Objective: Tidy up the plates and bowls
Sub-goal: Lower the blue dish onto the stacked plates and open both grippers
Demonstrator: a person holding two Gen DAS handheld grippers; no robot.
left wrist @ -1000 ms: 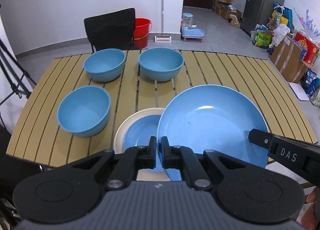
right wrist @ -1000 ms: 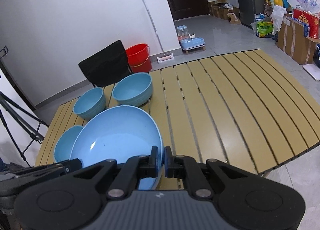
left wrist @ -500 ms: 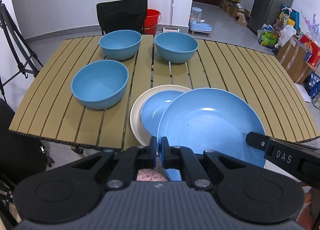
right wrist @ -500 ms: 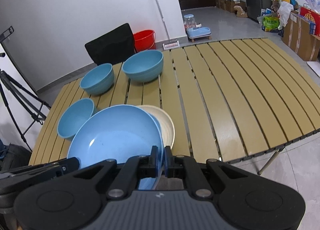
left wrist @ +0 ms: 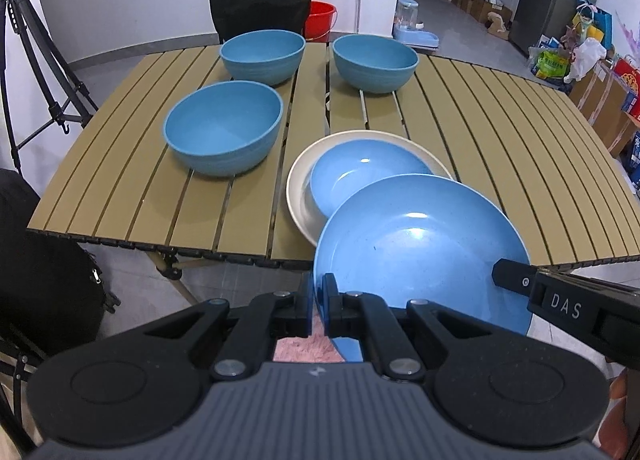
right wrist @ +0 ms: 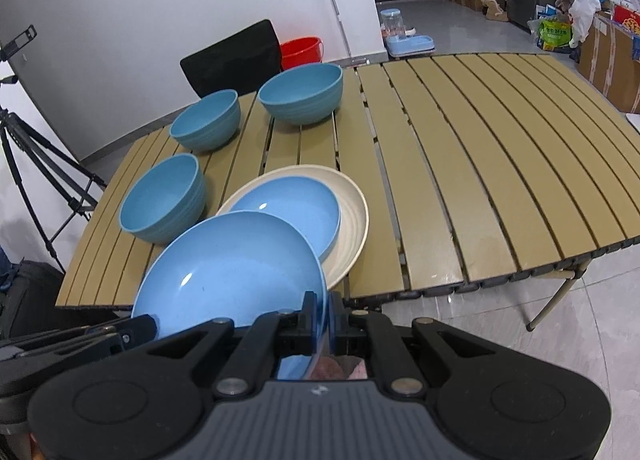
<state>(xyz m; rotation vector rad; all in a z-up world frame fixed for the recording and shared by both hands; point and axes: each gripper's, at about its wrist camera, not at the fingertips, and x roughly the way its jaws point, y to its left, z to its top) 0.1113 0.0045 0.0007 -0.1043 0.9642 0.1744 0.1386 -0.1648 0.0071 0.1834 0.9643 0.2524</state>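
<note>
Slatted tabletop (left wrist: pixel 500 132) fills most of both views, right half bare. Big blue plate (left wrist: pixel 416 248) is held off the tabletop's near edge at about 6 o'clock, tilted, its far rim overlapping the stack. Left tool (left wrist: pixel 319 306) is clamped tight on the plate's near-left rim; right tool (right wrist: pixel 325 318) is clamped tight on its right rim, and shows in the left wrist view as a black finger at 4 o'clock. Stack behind it: cream plate (left wrist: pixel 298 180) on the tabletop near centre, smaller blue plate (left wrist: pixel 360 176) nested inside. Three blue bowls upright, apart from each other: near-left bowl (left wrist: pixel 224 128) at 10 o'clock of the stack, far-left bowl (left wrist: pixel 262 52) at 11, far-right bowl (left wrist: pixel 375 60) at 12. Beyond the tabletop: black chair (left wrist: pixel 260 4) at 12, red bucket (left wrist: pixel 320 18) beside it, tripod (left wrist: pixel 28 40) at 9.
</note>
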